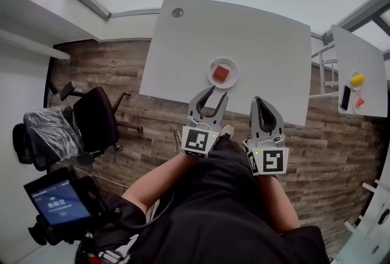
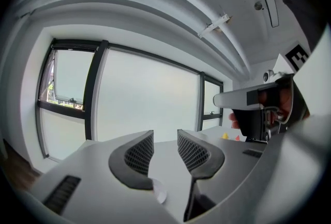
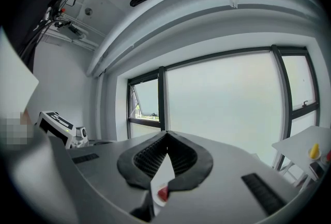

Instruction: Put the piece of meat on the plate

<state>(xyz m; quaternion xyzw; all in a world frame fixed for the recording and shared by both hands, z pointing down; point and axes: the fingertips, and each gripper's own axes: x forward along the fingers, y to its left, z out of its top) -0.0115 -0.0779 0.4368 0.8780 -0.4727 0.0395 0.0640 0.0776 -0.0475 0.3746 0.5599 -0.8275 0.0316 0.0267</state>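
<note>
Resting on the white plate point(image 1: 211, 74) on the table point(image 1: 256, 37), the red piece of meat point(image 1: 221, 74) looks small, light, fairly stiff, so I'd pinch its opposite sides, while the left gripper point(image 1: 217, 92) hangs half-open and empty, right gripper point(image 1: 259, 100) closed on nothing.

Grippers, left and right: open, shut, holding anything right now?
Left gripper: open, nothing between its jaws.
Right gripper: shut, holding nothing.

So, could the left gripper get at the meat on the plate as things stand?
Probably yes: the left gripper sits just short of the plate, jaws apart, nothing between it and the meat.
</note>
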